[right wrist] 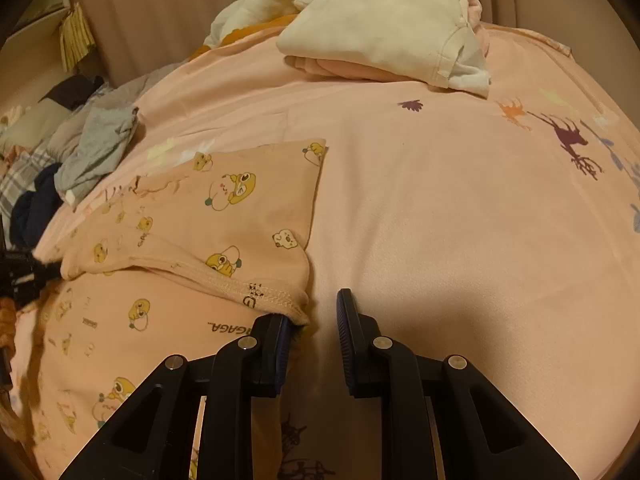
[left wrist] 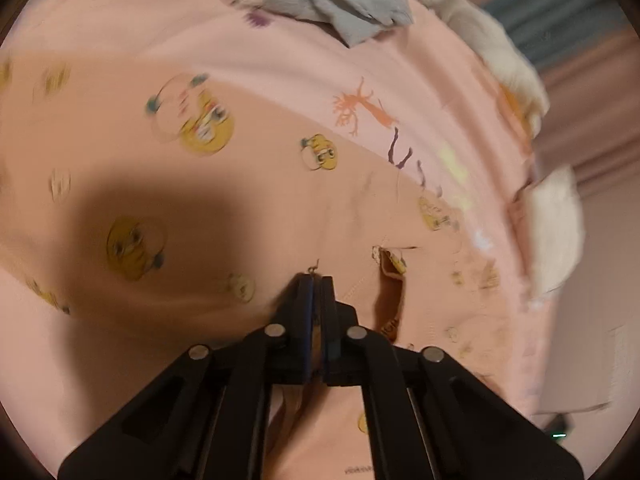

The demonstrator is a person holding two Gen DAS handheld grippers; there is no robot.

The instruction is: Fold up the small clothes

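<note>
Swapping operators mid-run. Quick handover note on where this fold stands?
Left gripper: shut, tips down on the pink cartoon-print garment; whether it pinches cloth is unclear.
Right gripper: open, garment hem against its left finger, nothing clamped.
Garment lies on the pink bedsheet, upper part already folded over.
Folded cream clothes stacked at the far side; unfolded grey piece and others wait at the left.
Left: finish this fold, stack it, do the rest.
</note>
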